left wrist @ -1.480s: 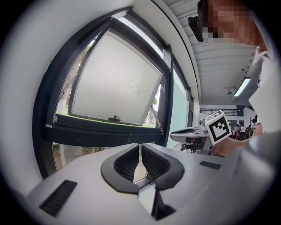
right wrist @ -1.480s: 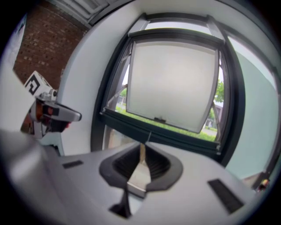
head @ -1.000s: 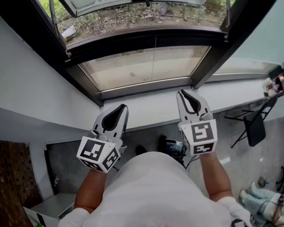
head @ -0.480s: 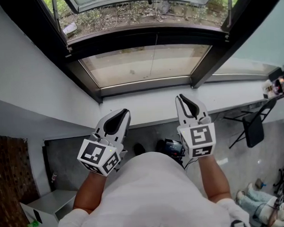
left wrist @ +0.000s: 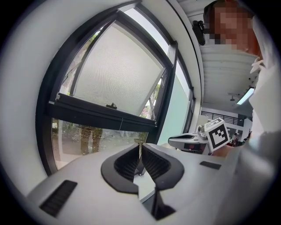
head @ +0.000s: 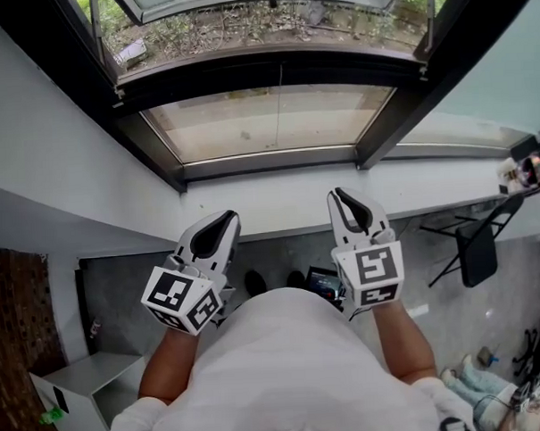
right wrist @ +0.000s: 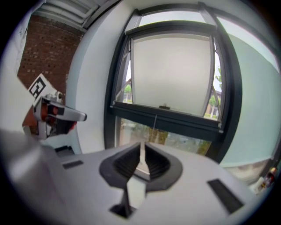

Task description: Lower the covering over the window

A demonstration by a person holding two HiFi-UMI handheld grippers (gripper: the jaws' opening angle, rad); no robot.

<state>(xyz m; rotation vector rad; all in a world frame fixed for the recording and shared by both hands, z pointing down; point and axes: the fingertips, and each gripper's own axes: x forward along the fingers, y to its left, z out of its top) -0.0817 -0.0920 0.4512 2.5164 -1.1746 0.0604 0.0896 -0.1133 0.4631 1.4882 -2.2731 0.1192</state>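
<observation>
Window (head: 264, 72): dark-framed, beyond the sill, ahead of both hands.
Roller blind (right wrist: 171, 72): covers the upper pane only; the lower pane is bare.
Left gripper (head: 224, 219), right gripper (head: 339, 198): jaws closed, nothing between them, both short of the glass.
Pull cord (right wrist: 155, 123): hangs vertically from the blind's bottom bar, ahead of and above both grippers; the right gripper appears better lined up with it.

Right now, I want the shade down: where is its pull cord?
Head view: the pull cord hangs down the centre of the lower pane, from the crossbar, ahead between the left gripper and right gripper.
</observation>
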